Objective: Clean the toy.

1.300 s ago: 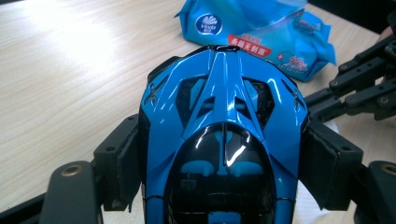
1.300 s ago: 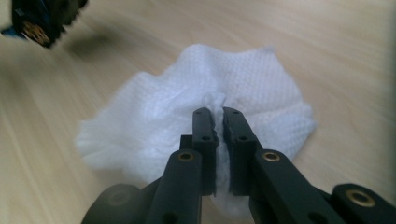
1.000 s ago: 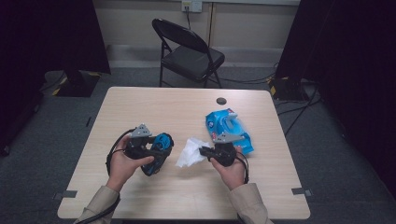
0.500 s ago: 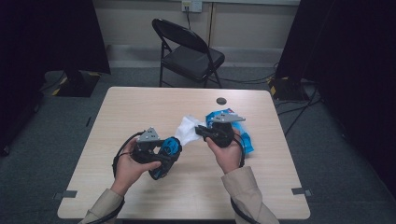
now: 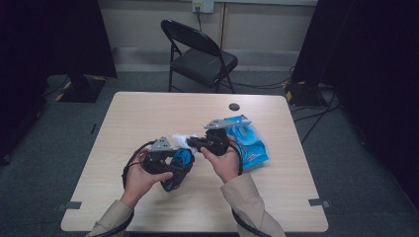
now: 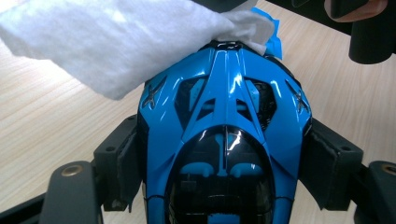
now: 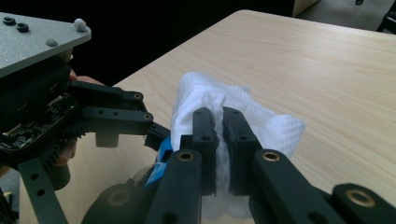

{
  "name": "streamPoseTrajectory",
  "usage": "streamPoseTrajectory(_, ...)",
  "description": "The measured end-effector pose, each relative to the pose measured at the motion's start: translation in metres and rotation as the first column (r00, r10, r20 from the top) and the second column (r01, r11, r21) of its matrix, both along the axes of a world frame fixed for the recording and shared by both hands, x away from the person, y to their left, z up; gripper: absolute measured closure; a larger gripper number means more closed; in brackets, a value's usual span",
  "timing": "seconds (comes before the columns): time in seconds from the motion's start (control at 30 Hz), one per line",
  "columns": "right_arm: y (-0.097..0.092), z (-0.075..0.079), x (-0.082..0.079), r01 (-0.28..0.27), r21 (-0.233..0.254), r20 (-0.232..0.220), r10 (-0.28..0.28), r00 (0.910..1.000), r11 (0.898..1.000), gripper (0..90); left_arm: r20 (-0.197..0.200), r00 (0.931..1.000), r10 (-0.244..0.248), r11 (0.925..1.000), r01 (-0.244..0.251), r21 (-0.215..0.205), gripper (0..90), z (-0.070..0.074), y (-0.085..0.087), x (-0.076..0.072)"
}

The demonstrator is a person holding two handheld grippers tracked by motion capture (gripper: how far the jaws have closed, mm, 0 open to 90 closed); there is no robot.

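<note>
Left gripper (image 6: 219, 186) clamps the glossy blue toy car (image 6: 224, 140) by its flanks above the table (image 5: 148, 113); hard, slick shell, likely light, best held there, while right gripper (image 7: 219, 140) pinches a soft, limp white wipe (image 7: 275, 128) at its nose.

Glossy blue toy car (image 6: 224, 135) with black canopy and vents; white, finely textured wipe (image 7: 261, 126); blue wipes packet (image 5: 249, 140) with white and red markings; pale wood-grain table (image 5: 148, 113); black folding chair (image 5: 197, 54).
</note>
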State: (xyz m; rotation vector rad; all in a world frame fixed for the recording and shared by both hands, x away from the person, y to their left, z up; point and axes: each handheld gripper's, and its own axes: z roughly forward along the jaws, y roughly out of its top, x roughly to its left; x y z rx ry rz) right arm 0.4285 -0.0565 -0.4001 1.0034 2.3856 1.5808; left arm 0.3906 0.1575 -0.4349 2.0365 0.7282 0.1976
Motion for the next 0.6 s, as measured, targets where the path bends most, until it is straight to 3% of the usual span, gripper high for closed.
streamPoseTrajectory(0.27,0.001,0.002,-0.001,-0.05,-0.008,-0.003,0.05,0.9987,0.999,85.6,0.017,0.9998,0.005,0.9998,-0.005,0.018,24.6,0.001,0.001,0.0)
streamPoseTrajectory(0.6,-0.007,0.004,-0.009,-0.081,0.015,-0.002,0.081,0.9967,0.997,85.6,0.007,0.9989,0.047,0.9989,-0.047,-0.005,24.5,0.001,0.009,0.004)
